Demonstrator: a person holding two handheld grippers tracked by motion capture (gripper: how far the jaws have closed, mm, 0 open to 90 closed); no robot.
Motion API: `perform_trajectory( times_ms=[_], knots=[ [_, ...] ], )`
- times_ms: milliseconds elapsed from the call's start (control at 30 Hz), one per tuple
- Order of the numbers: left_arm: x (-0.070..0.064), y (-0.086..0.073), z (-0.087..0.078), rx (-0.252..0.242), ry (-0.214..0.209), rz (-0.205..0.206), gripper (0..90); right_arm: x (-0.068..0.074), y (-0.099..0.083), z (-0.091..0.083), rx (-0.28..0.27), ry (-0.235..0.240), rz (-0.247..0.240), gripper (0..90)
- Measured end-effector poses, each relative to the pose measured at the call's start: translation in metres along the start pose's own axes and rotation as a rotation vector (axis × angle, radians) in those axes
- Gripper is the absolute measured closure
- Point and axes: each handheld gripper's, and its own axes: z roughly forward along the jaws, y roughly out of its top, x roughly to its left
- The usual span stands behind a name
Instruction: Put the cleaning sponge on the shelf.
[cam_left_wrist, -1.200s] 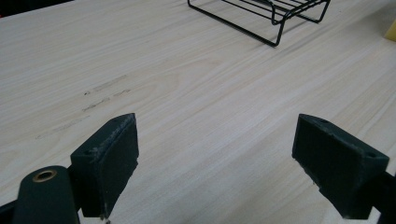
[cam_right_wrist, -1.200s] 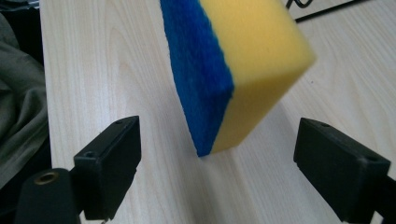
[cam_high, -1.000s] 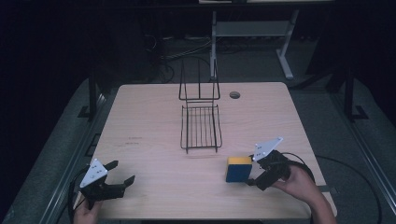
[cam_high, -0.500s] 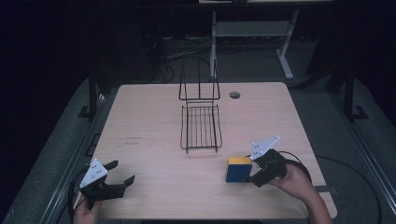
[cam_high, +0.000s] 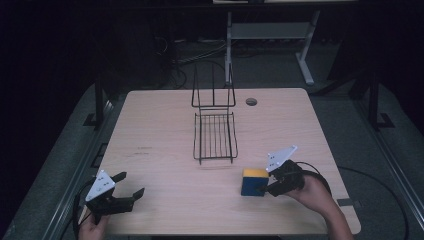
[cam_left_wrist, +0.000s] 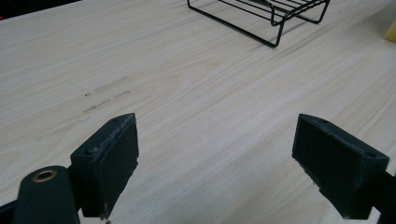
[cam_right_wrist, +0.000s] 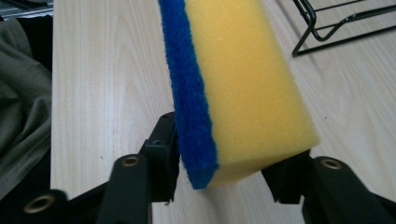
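Big light-wood table (cam_high: 165, 125), wire rack (cam_high: 215, 132) sitting mid-table w/ its tall back end pointing away from the person. Near the front right edge there's a sponge (cam_high: 254, 181), yellow foam w/ a blue scrub layer, and the right gripper (cam_high: 265, 186) is clamped on it. In the right gripper view the jaws pinch the sponge (cam_right_wrist: 243, 88) across its thickness, blue side on one pad, yellow on the other, long axis running straight out ahead from the jaws.

Key bit imo: the rack lies fwd and a little to the left of the sponge, fairly near, and the right hand is way closer to it than the left. So prob a short carry up and over the rack's front wire.

Left gripper (cam_high: 126, 185) sits at the front left corner, jaws spread wide w/ nothing between them, just bare table.
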Motion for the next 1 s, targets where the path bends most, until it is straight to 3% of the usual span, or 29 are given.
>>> perform_trajectory(
  times_ms=[33, 467, 1000],
  knots=[
    [0.0, 0.0, 0.0, 0.002, -0.001, 0.0, 14.1, 0.001, 0.0, 0.0, -0.003, 0.01, -0.013, 55.9],
    [-0.001, 0.0, 0.001, -0.001, -0.004, 0.001, 14.1, 0.001, 0.008, -0.008, -0.025, 0.018, -0.021, 56.5],
    [0.001, 0.0, 0.0, -0.003, -0.001, -0.001, 14.1, -0.016, 0.038, -0.005, -0.024, 0.053, -0.057, 56.4]
  ],
)
